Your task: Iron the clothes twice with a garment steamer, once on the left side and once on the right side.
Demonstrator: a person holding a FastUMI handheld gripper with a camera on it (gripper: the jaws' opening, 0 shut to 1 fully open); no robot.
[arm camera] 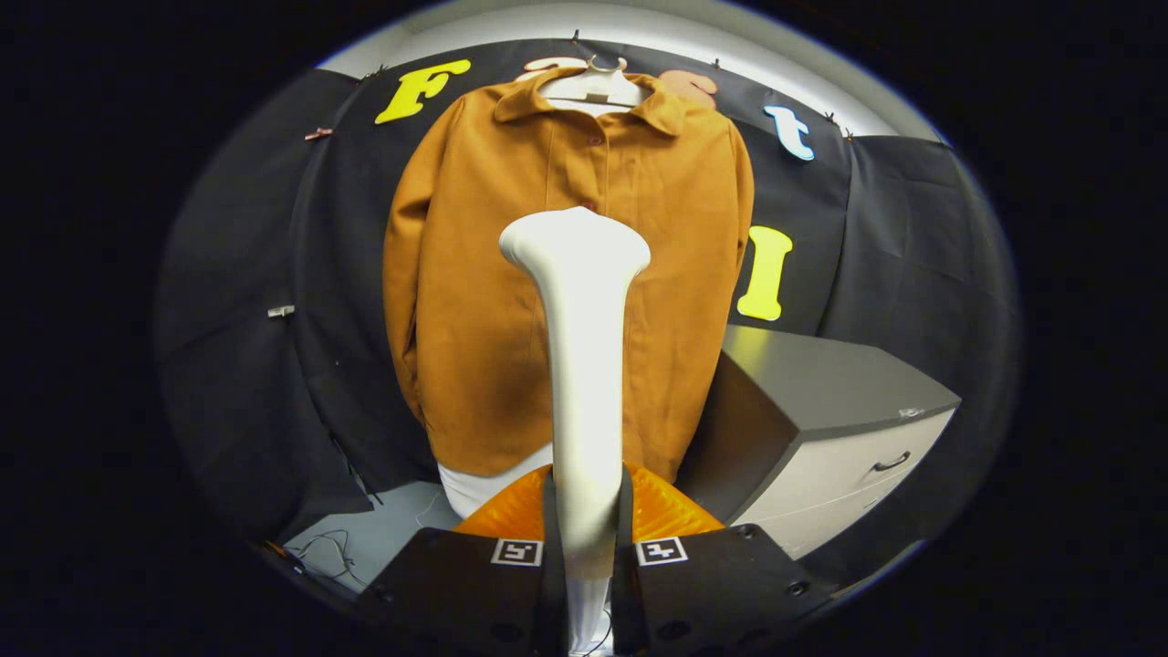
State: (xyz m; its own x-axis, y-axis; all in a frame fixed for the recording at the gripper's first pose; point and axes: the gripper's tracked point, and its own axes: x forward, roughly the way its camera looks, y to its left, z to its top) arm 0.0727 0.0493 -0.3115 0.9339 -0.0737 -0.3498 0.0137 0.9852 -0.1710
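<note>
Garment steamer (584,365) stood upright in the gripper (584,547), long axis running straight up from between the 2 fingers, flared head at the top and pointed at the jacket (474,301). Both fingers pressed on the lower handle, 1 on each side, so the claw was narrow and clamped on the steamer. Steamer head sat in front of the jacket's button line, about mid-chest; could not tell if it touched the cloth.

Jacket hung on a white hanger (591,87) against the black cloth wall, front facing the gripper, collar up, sleeves hanging down both sides. A white lining edge (474,488) showed below the hem.

Room for moving: open jacket front to the left and right of the steamer head. A cabinet (821,411) with a dark top and drawers stood just beside the jacket's lower right edge. Loose cables (333,547) lay on the floor at lower left.
</note>
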